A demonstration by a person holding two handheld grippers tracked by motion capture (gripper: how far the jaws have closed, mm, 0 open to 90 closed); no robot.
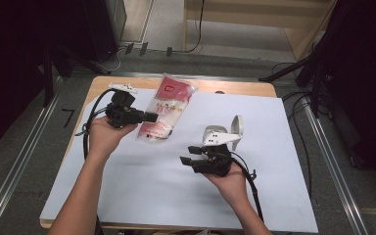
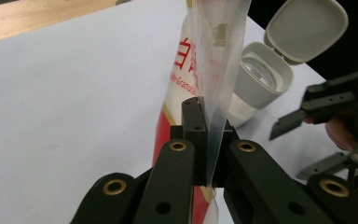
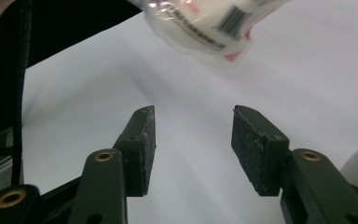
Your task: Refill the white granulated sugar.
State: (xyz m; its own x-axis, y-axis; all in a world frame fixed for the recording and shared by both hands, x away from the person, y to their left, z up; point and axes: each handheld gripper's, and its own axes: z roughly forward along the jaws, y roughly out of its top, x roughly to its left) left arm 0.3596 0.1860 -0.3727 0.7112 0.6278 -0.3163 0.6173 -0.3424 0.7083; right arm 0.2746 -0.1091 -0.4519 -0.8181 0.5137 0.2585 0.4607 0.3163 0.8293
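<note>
While the left gripper [image 1: 149, 116] pinched the clear side seam of the bag [image 1: 166, 108], its jaws were shut flat on the film — in the left gripper view the seam [image 2: 213, 140] ran straight up from between the two pads. The bag, clear plastic with red print and a white filling, hung slanted from that grip above the white sheet [image 1: 142, 186], its red-labelled end lying toward the far edge of the sheet and its lower end nearer the person. The right gripper [image 1: 188, 160] stood apart from the bag, nearer the person and toward the right side of the sheet, pointing back at the bag's lower end. Its jaws stood parted with nothing between them — in the right gripper view the dark pads [image 3: 145, 140] framed bare sheet, and the bag [image 3: 209, 23] floated beyond them, barcode showing. Just past the right gripper, farther from the bag, a white jar [image 1: 215, 137] sat on the sheet with its hinged lid [image 1: 237, 128] flipped up; the left gripper view showed the jar [image 2: 261, 79] just behind the bag, its mouth open.
</note>
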